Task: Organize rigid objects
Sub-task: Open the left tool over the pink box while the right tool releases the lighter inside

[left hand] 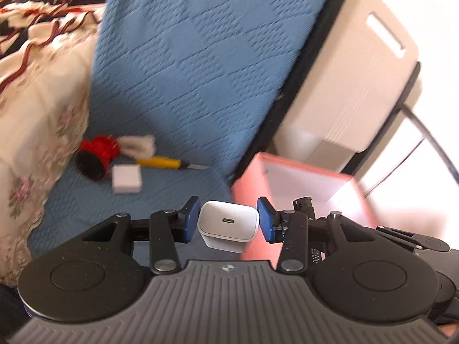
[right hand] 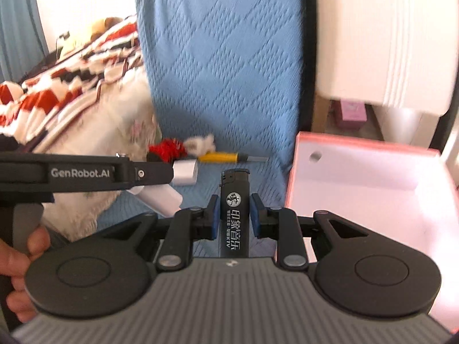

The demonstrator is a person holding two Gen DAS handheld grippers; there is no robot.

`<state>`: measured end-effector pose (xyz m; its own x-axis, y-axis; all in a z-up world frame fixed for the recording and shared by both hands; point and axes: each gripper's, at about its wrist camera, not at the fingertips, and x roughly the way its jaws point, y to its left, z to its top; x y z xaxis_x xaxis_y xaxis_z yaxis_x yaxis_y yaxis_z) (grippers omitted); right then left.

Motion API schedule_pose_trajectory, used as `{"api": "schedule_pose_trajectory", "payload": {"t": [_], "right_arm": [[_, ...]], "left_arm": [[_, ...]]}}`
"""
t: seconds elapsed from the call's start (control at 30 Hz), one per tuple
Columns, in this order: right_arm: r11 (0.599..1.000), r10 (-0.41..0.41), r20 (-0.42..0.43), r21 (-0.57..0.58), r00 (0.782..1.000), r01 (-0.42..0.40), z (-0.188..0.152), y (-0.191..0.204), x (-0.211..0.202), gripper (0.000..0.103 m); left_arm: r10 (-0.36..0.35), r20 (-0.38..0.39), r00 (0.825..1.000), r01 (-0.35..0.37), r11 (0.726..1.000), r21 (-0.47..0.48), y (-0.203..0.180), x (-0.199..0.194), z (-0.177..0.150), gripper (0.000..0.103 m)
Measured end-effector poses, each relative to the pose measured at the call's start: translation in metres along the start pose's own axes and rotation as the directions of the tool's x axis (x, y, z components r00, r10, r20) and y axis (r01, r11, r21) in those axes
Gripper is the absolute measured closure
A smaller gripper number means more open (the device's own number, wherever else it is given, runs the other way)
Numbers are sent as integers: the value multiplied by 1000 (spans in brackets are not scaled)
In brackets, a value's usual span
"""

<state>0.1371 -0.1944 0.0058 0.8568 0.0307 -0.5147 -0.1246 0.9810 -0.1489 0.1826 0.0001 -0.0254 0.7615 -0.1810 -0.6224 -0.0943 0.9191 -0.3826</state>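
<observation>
A white charger block (left hand: 228, 226) is clamped between the blue pads of the left hand-held gripper (left hand: 228, 219), its port face turned toward the camera, while a black lighter (right hand: 233, 212) is pinched by the right hand-held gripper (right hand: 233, 215), whose jaws are drawn in narrow on its sides. The long axis of the lighter is seen running along the fingers, its metal head pointing away from the camera. The pink box (right hand: 370, 189), open at the top and seemingly empty, is found ahead and to the right of both hand-held grippers; it lies just beside the right one and somewhat farther across from the left, so the right hand is judged the nearer for a drop. Both held things are carried above the blue bedspread (left hand: 200, 57), not yet over the box. Left lying on the bedspread, well apart from the box, are counted one small white box (left hand: 126, 179), one red-and-black cup-shaped thing (left hand: 96, 157), one yellow-handled utility knife (left hand: 169, 163) and one pale fluffy thing, too blurred to name. One pink box, one charger and one lighter are counted
</observation>
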Motion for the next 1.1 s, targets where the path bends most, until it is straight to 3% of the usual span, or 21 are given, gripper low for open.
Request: {"api": "schedule_pose_trajectory", "payload": {"t": [0.2, 0.4, 0.7, 0.9, 1.1], "right_arm": [[1000, -29, 46, 2, 999, 29, 22, -34, -32, 78], [996, -78, 32, 43, 996, 76, 16, -76, -40, 77], [981, -150, -105, 109, 983, 162, -34, -142, -16, 77], [966, -157, -213, 168, 964, 195, -74, -175, 7, 77], [957, -149, -276, 203, 950, 209, -98, -192, 20, 77]], "left_arm": [[-44, 30, 999, 43, 999, 19, -47, -9, 16, 54], [-80, 9, 997, 80, 995, 56, -95, 11, 14, 54], [-90, -112, 990, 98, 993, 70, -137, 77, -24, 54], [-53, -200, 978, 74, 993, 97, -145, 113, -55, 54], [-22, -244, 969, 53, 991, 120, -145, 132, -66, 54]]}}
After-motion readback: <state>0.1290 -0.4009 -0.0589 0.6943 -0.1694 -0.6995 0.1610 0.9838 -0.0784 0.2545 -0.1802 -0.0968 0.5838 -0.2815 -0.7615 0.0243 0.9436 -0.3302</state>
